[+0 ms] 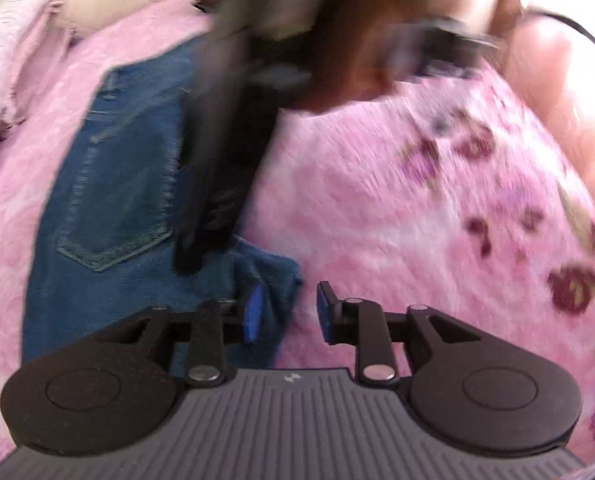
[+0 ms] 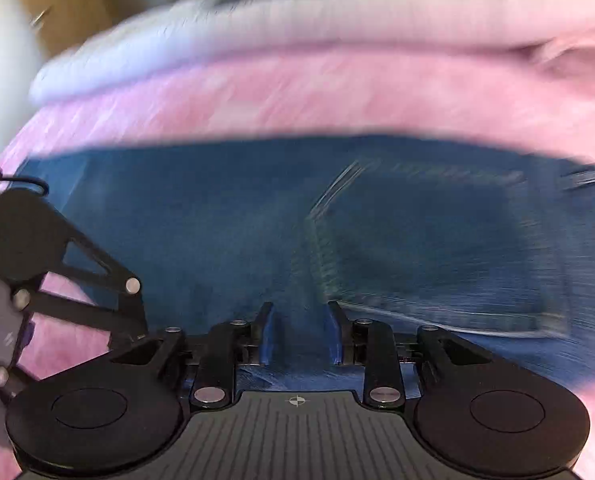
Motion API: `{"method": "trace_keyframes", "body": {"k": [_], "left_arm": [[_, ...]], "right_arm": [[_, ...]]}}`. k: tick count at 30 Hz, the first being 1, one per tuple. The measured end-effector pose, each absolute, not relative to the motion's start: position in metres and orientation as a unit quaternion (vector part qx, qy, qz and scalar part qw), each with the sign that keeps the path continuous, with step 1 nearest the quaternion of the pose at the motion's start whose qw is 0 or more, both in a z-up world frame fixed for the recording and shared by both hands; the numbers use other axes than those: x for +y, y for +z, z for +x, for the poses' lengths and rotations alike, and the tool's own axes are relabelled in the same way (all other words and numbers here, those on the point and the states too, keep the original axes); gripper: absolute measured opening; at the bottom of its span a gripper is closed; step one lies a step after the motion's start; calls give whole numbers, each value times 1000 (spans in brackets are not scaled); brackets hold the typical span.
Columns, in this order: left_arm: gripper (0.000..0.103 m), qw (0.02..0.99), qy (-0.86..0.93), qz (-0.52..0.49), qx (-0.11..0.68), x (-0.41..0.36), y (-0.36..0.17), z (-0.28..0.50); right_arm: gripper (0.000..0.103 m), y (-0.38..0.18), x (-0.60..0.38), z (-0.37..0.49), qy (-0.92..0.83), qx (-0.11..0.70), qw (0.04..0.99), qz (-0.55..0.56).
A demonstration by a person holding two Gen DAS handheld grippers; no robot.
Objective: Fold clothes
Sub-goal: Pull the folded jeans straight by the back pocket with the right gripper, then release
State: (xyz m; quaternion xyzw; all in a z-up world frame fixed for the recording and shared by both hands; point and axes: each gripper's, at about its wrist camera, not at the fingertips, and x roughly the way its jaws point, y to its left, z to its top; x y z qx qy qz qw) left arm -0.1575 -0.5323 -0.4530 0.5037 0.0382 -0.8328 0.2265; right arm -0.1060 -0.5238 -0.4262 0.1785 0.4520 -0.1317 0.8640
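The blue denim jeans point(image 1: 117, 168) lie flat on a fluffy pink blanket point(image 1: 377, 208), and in the left wrist view they run as a long strip from about 11 o'clock down to 7 o'clock, with a stitched back pocket point(image 1: 113, 216) facing up near 9 o'clock. In the right wrist view the same jeans point(image 2: 217, 220) fill the middle as a wide band from 9 o'clock to 3 o'clock, the pocket point(image 2: 437, 248) toward 3 o'clock, all of it smeared by motion blur. The right gripper point(image 2: 300, 334) sits at 6 o'clock in its own view with its blue-padded jaws spread apart over the denim; a ridge of cloth lies between them, but whether the pads touch it cannot be told. The left gripper point(image 1: 285, 312) is at 6 o'clock in its view, jaws released and wide apart, the left pad over a loose corner of the jeans and the right pad over the blanket, nothing pinched between them. The right gripper also shows in the left view as a dark blurred shape point(image 1: 225, 152) at about 12 o'clock, above the denim, and the left gripper's black linkage point(image 2: 57, 264) appears at 8 o'clock in the right view. The blanket carries purple flowers point(image 1: 473, 144) toward 2 and 4 o'clock. A paler ribbed cloth point(image 2: 297, 20) lies beyond the blanket at 12 o'clock in the right view.
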Motion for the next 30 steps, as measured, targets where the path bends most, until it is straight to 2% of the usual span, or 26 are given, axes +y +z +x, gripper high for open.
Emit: {"method": "trace_keyframes", "body": {"k": [1,2,3,8,13,15,16,18,19,23,27,30], "left_arm": [[26,229,-833,503,35,-530,-457,-158],[27,232,-833,501,34,-529,-459,-158],[27,234,-834,499,36,-529,-460,-159],[26,241,-837,487,63,-535,-455,-159],[26,242,-841,481,60,-540,-451,-157],[26,241,-841,481,56,-540,-450,-155],[26,245,-842,478,56,-539,-448,-154],[26,255,-846,465,58,-540,-442,-152],[26,259,-848,458,57,-540,-439,-152],[26,257,-842,472,49,-544,-446,-165],[27,263,-821,507,3,-539,-457,-181],[24,270,-807,526,-23,-534,-460,-187]], "right_arm": [[19,-435,-534,-103,-129,451,865,179],[3,-443,-543,-100,-126,450,865,180],[0,-445,-554,-101,-128,442,866,197],[0,-441,-578,-103,-152,415,863,245],[1,-399,-557,-134,-189,390,876,213],[9,-391,-535,-140,-171,407,884,153],[19,-388,-524,-143,-162,416,886,123],[31,-396,-506,-144,-134,448,882,53],[31,-403,-502,-144,-122,465,876,37],[27,-422,-523,-134,-113,478,869,57],[3,-424,-573,-119,-145,469,858,150],[3,-417,-571,-120,-147,474,858,136]]}}
